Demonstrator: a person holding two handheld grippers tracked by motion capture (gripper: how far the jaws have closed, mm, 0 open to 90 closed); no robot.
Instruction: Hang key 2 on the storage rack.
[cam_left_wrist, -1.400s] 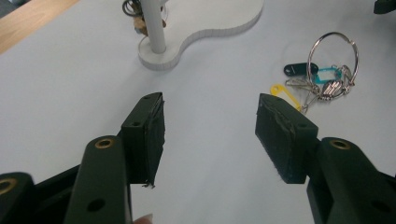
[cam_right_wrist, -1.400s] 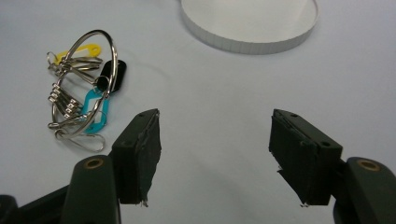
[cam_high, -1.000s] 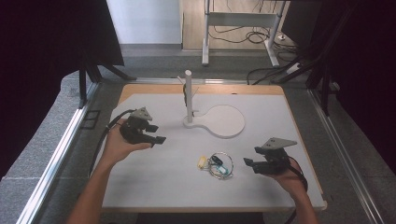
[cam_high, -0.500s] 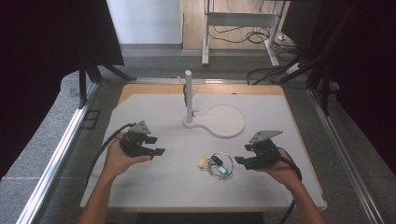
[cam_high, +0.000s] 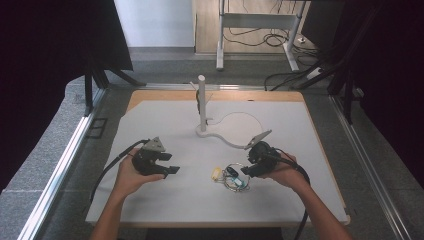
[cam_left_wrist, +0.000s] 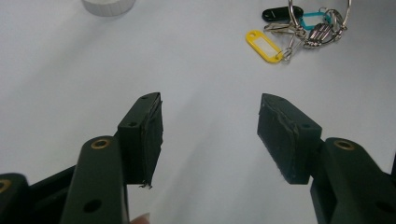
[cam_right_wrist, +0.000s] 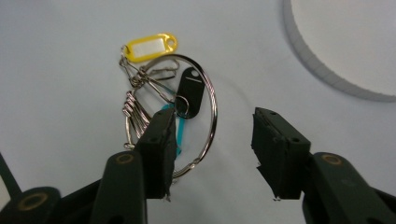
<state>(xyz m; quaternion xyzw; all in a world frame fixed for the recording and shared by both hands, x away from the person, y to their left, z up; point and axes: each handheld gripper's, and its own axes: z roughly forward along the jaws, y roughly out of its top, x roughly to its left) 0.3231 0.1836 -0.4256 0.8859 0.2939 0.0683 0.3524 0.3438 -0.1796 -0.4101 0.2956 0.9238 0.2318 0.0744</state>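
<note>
Both hands have shifted since the earlier frames: the left gripper has drawn back toward the person and sunk nearer the bench, while the right gripper has slid inward to the key ring. Left first: its jaws stand wide apart over bare bench with nothing between them, and from its own view the key ring lies well ahead and to the right, so it seems to be waiting clear of the work. To the right, the right gripper has just been closing its jaws, yet they are still apart; the big ring's wire arc lies between them, just beside the left jaw, with no pad pressing on it. The yellow tag and black fob lie ahead of it, probably leaving the bare arc as the easiest place to pinch. Beyond stands the white post.
</note>
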